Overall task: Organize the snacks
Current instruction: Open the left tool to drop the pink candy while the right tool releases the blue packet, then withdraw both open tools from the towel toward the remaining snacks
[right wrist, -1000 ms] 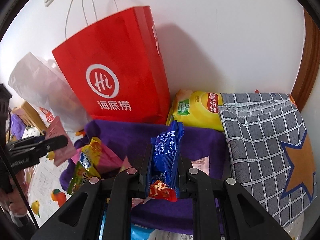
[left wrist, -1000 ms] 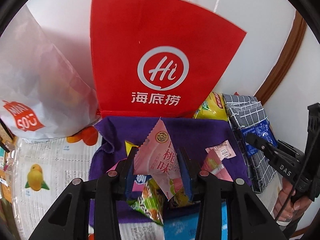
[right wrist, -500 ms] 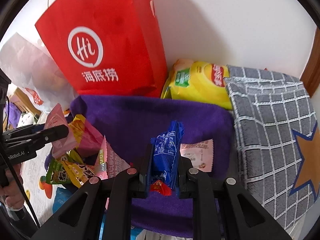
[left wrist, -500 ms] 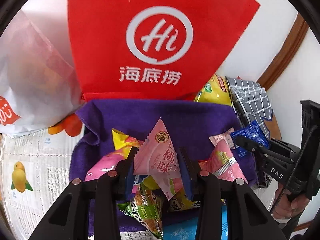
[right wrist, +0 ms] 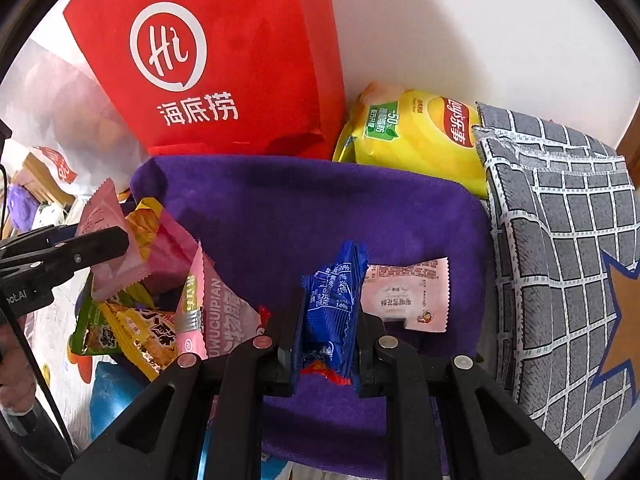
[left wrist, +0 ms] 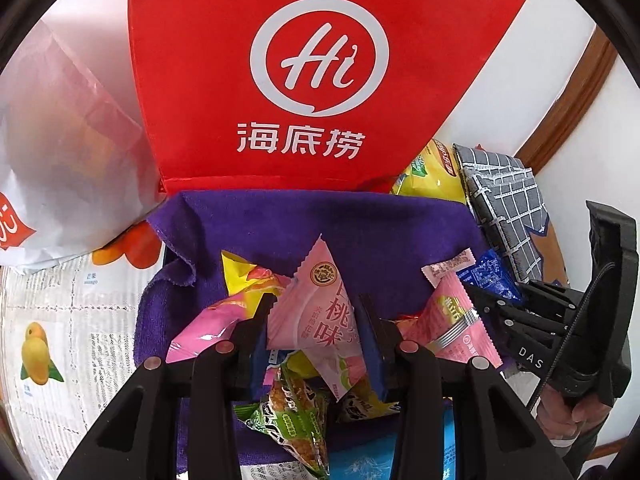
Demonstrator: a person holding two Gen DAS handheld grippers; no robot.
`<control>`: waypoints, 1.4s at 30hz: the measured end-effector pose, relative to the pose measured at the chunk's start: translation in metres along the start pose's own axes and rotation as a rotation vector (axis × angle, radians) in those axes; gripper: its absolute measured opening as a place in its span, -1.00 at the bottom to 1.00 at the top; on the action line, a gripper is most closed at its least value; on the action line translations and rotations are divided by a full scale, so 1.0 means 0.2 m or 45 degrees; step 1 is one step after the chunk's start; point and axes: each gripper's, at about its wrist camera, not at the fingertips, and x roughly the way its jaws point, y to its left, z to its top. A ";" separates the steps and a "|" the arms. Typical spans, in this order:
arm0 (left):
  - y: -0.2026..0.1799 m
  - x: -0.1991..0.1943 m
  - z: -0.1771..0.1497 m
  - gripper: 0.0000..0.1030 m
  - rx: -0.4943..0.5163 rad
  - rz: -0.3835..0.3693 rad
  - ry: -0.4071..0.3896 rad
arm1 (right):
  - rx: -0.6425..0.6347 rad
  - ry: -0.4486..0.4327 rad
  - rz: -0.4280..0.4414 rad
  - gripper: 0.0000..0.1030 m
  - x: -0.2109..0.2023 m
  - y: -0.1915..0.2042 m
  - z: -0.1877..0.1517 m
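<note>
Left gripper [left wrist: 316,320]: fingers clamped on a pink peach-flavour sachet [left wrist: 320,320], which stands upright between the pads. A pile of loose snack packets [left wrist: 288,412] lies under and beside the fingers on the purple cloth [left wrist: 360,232]. Beyond the fingertips stands a red paper bag [left wrist: 304,80].

Right gripper [right wrist: 326,320]: fingers closed on a blue wrapped snack [right wrist: 332,312], upright between the pads. Just right of the fingertips a pale pink sachet [right wrist: 408,296] lies flat on the cloth. Farther right: yellow crisp bag [right wrist: 416,136], grey checked cloth [right wrist: 560,240].
</note>
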 end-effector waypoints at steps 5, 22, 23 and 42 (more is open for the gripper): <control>-0.01 0.01 0.00 -0.25 0.007 0.000 -0.003 | 0.005 -0.020 -0.001 -0.33 -0.03 0.00 0.01; -0.07 -0.06 0.00 0.16 0.018 -0.012 -0.027 | 0.075 -0.187 -0.019 0.23 -0.29 -0.03 0.03; -0.07 -0.08 0.00 0.17 0.017 -0.016 -0.027 | 0.076 -0.189 -0.025 0.27 -0.30 -0.03 0.03; -0.25 -0.50 -0.11 0.38 0.108 0.000 -0.190 | 0.056 -0.295 -0.285 0.49 -0.77 0.12 -0.19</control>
